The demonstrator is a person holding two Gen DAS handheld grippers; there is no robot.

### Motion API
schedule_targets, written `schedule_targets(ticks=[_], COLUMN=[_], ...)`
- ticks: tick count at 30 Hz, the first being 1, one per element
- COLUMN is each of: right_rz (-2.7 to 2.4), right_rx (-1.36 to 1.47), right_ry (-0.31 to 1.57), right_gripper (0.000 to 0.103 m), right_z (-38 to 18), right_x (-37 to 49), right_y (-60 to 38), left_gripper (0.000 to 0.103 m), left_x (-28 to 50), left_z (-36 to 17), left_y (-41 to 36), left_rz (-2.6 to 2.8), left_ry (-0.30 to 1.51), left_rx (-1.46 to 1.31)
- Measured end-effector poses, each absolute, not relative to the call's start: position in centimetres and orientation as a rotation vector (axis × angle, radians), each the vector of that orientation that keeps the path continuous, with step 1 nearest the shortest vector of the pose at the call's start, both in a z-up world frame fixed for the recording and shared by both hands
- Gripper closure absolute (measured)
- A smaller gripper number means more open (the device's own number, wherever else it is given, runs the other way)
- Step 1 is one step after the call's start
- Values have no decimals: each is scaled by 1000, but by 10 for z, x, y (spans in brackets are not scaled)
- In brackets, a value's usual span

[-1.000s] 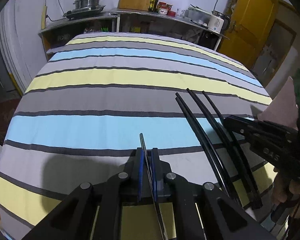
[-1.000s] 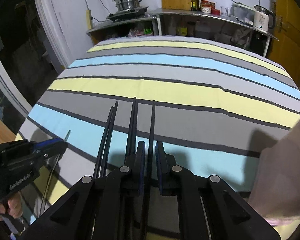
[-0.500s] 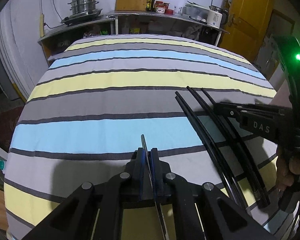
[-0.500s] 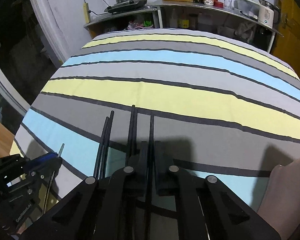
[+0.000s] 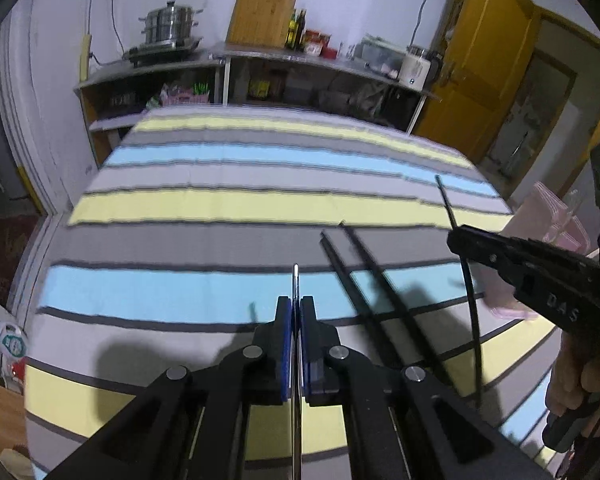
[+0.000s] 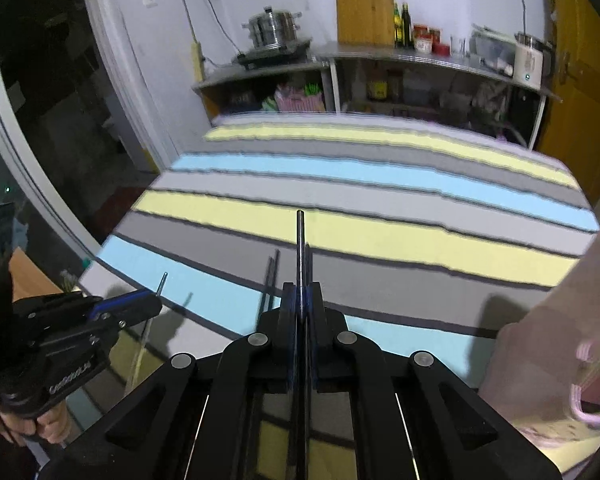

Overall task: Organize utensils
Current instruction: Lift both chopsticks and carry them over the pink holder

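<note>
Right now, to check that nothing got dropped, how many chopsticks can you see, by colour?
Black: 3, namely the held black chopstick in the right gripper and two loose black chopsticks on the striped cloth; blur may hide more.
Silver: 1, the silver chopstick in the left gripper.
Total: 4

Right tool (image 6: 302, 296) clamped on black chopstick (image 6: 300, 240), lifted above striped cloth (image 6: 380, 236); left tool (image 6: 152, 306) grips thin metal utensil (image 6: 162, 282).

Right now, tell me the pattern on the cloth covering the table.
The tablecloth has broad yellow, grey and light blue stripes, separated by thin dark lines; clearest in the right wrist view.
</note>
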State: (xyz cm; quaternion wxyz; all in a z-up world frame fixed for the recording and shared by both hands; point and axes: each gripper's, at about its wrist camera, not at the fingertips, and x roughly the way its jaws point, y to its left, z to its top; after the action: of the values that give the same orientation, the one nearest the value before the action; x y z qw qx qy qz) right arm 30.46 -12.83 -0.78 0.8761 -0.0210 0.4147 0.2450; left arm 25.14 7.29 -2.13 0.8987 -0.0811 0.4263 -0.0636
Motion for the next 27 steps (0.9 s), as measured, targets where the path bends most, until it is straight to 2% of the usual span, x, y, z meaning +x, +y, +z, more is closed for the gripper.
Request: schedule_targets(ticks=[13,27], right_rz=[500,442], right_rx=[13,72], right_ry=[705,605], right_gripper=[98,98], right_z=[65,103], right_x=[243,208], right_y=[-169,-215], left_gripper=[99,100], left_x=[210,193], left_z=[59,101], left_y=[49,3], left_rz=[-207,-310], left_ry=[757,727], left_rx=[-133,-102])
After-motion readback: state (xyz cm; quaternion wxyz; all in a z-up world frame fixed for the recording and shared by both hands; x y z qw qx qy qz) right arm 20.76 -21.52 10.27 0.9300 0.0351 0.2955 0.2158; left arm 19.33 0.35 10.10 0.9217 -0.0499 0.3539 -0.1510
